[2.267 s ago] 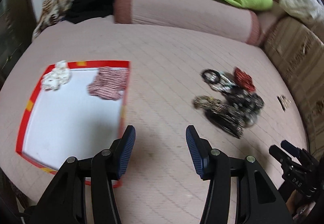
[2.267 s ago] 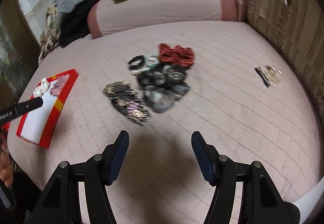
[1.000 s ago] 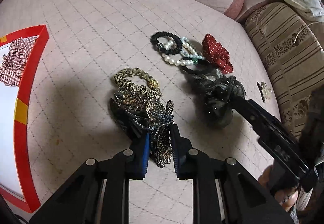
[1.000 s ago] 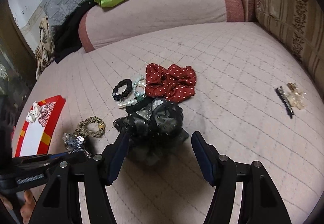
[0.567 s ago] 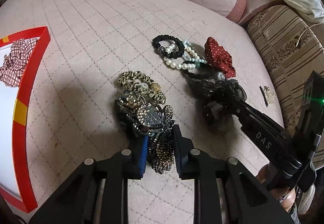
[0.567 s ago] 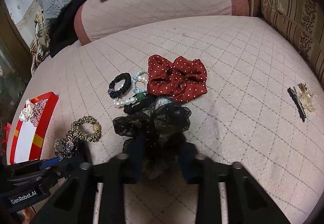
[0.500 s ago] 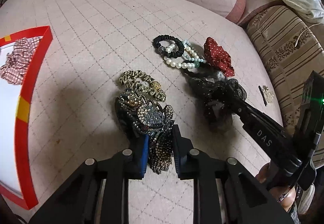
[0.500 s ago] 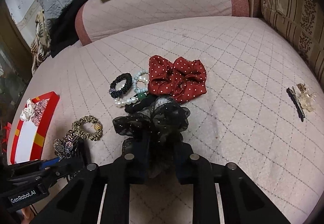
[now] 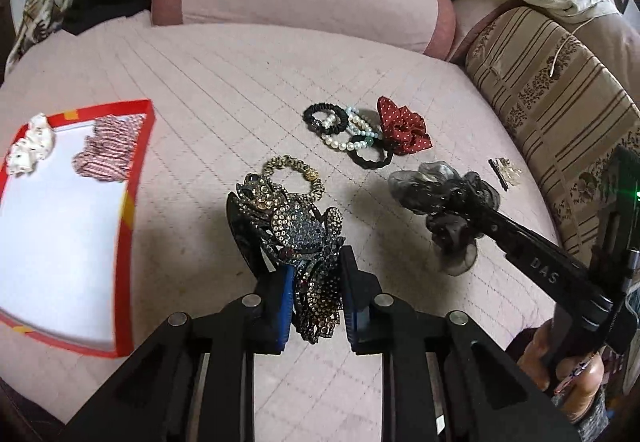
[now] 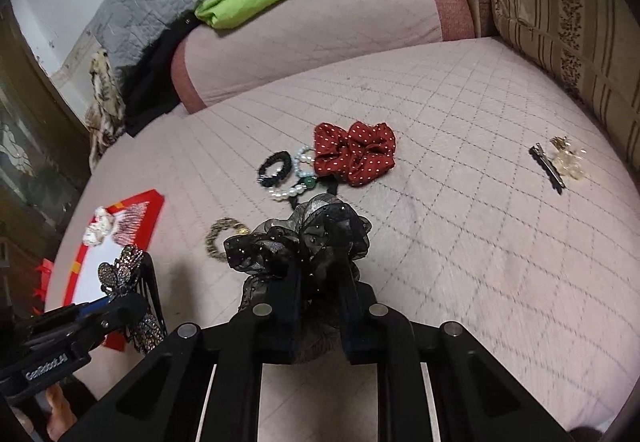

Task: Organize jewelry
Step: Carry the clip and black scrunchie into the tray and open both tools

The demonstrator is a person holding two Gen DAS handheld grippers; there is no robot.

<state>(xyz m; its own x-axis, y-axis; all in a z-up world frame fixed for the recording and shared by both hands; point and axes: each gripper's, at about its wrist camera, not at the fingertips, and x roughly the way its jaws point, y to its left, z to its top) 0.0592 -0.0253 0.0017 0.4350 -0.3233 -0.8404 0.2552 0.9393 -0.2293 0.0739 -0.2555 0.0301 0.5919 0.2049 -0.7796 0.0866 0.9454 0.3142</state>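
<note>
Your left claw has blue pads and pinches a black clip studded in silver, blue and gold. Left of it: a red-rimmed white tray. Your right claw pinches a sheer black scrunchie; beyond, a white-dotted red scrunchie.

Right gripper fingertips buried in black scrunchie. Rhinestone clip lower end hidden between left gripper pads. Tray near-left corner cut off.

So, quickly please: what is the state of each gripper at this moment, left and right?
Left gripper: shut on the rhinestone hair clip.
Right gripper: shut on the black sheer scrunchie.
</note>
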